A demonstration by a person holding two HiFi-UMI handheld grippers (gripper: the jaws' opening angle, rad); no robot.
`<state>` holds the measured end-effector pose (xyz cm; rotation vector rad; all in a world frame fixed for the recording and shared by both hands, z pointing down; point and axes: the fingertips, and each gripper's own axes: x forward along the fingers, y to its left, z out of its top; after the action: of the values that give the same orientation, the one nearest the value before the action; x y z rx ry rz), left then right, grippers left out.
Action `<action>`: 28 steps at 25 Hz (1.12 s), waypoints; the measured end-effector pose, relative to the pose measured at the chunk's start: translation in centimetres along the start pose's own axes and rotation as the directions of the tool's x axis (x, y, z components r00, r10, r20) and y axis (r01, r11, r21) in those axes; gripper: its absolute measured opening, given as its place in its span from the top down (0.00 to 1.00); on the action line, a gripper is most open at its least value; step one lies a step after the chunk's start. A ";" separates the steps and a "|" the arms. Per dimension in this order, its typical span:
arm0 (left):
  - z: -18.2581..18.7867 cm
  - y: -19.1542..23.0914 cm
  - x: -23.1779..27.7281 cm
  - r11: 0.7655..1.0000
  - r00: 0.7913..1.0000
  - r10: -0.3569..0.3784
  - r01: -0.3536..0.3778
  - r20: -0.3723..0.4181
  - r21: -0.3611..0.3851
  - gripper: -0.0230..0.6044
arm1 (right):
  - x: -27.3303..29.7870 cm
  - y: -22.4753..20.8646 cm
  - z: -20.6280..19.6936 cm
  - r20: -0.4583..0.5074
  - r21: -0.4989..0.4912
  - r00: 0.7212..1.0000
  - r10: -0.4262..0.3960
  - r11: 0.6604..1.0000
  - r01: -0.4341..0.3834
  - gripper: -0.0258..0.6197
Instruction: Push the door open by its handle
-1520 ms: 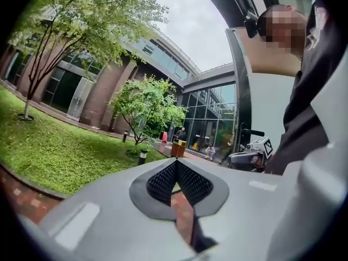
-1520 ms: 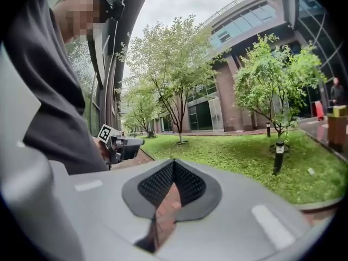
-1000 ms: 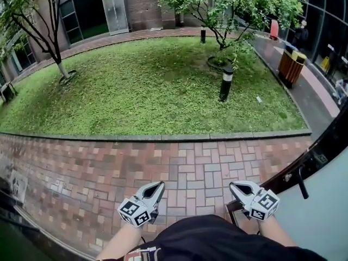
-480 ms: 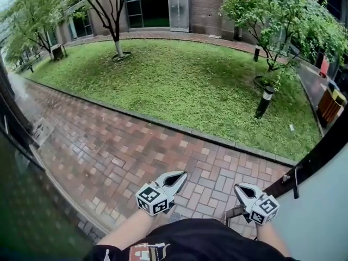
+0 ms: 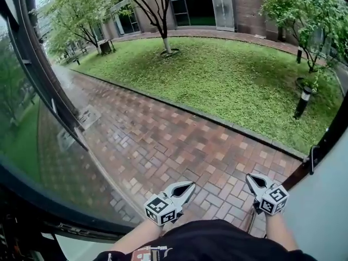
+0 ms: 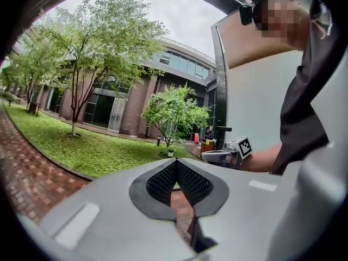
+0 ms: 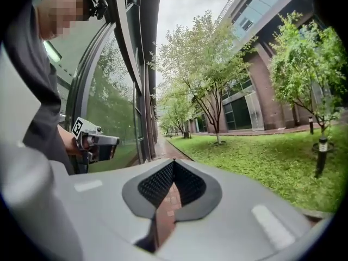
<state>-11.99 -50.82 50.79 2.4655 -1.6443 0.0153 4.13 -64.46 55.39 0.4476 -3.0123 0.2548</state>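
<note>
The door (image 5: 326, 200) stands swung outward at the right of the head view, a white panel with a dark edge. Its short dark handle (image 5: 314, 157) sticks up beyond my right gripper (image 5: 251, 179), which is apart from it. That gripper is shut and holds nothing. My left gripper (image 5: 185, 188) is also shut and empty, held over the brick paving. In the left gripper view the door (image 6: 255, 102) and its handle (image 6: 223, 128) show past the right gripper (image 6: 225, 154). The left gripper (image 7: 98, 141) shows in the right gripper view.
A curved glass wall with dark frames (image 5: 49, 102) runs along the left. Wet red brick paving (image 5: 179, 140) lies ahead, bordered by a lawn (image 5: 234, 75) with trees and a black bollard light (image 5: 300, 102). Brick buildings stand behind.
The head view has swung left: the glass wall now fills the left side and the lawn has shifted right. Both grippers stay shut, low in the picture, the left one moved rightward.
</note>
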 end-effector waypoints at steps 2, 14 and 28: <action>0.1 -1.0 -1.9 1.000 1.000 0.010 -0.010 0.001 0.020 0.97 | 0.2 1.3 0.0 0.007 -0.006 1.000 0.020 1.000 -0.020 0.96; -0.8 -7.5 -14.1 0.978 0.993 -0.121 0.119 0.005 0.169 0.97 | -2.2 14.3 -0.6 -0.014 -0.083 0.999 -0.032 0.996 0.031 0.96; -0.8 -15.2 -35.6 0.910 0.931 -0.362 0.362 -0.037 0.202 0.97 | -10.6 40.7 -1.6 0.011 -0.056 0.984 -0.178 0.982 0.178 0.96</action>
<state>-11.82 -12.43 45.62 2.8907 -1.2115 0.1411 2.33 -22.79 49.63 0.7081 -2.9510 0.1542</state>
